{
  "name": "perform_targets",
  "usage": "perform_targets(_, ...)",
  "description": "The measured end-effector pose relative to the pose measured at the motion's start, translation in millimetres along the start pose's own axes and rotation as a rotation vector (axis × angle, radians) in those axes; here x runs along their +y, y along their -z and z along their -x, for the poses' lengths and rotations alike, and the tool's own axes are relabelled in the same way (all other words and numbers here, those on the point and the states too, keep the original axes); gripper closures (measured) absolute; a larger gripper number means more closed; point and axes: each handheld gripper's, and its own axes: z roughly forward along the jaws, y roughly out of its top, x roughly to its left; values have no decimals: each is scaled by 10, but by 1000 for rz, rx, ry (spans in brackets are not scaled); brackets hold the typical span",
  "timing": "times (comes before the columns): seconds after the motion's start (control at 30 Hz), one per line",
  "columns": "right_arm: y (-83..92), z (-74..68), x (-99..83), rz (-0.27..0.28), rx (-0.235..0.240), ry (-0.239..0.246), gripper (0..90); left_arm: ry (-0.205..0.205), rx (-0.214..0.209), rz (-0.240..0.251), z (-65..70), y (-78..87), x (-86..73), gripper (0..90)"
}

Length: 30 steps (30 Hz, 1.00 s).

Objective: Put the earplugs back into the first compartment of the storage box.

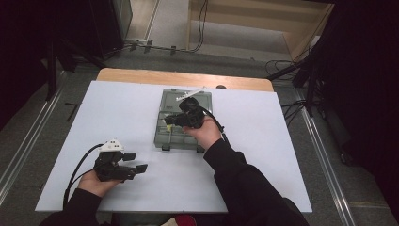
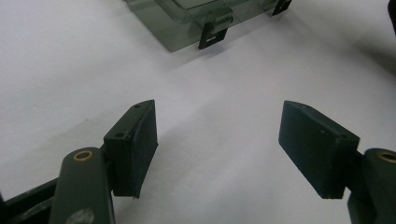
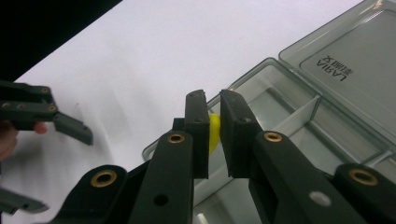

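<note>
A smoky clear compartment box (image 1: 165, 101) lies open in the middle of the white table, its lid (image 3: 345, 60) folded back. My right gripper (image 1: 168, 122) hovers over the box's near-left part. In the right gripper view its jaws (image 3: 213, 112) are shut on a small yellow piece (image 3: 214, 133), held above a divided compartment (image 3: 299, 116). My left gripper (image 1: 137, 161) rests low at the table's front left, held in a hand. Its jaws (image 2: 217, 149) stand wide open with only bare table between them, pointing toward the box's corner (image 2: 187, 28).
The box has black latches (image 2: 212, 35) on its near edge. White tabletop (image 1: 117, 113) stretches left of the box and between the two hands. A sleeve (image 1: 244, 183) crosses the front right. Beyond the table lie floor cables (image 1: 287, 66) and dark stands.
</note>
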Motion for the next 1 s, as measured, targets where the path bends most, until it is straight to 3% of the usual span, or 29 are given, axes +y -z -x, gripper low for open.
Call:
perform_targets(0.37,-162,141,29,37,-46,-16,784,-2,-3,-2,-2,-2,4,281)
perform_targets(0.5,-254,119,5,26,-78,2,763,-4,-2,0,2,2,2,281)
perform_targets(0.63,-285,111,1,48,-97,24,733,-1,-1,1,-2,4,0,281)
perform_targets(0.67,-303,122,-3,62,-98,38,677,-1,-1,1,2,9,1,281)
perform_targets(0.77,-311,129,-11,61,-105,48,645,3,-2,4,6,8,0,281)
perform_targets(1.0,-224,161,-38,72,-61,61,468,17,-2,-1,-9,59,19,282)
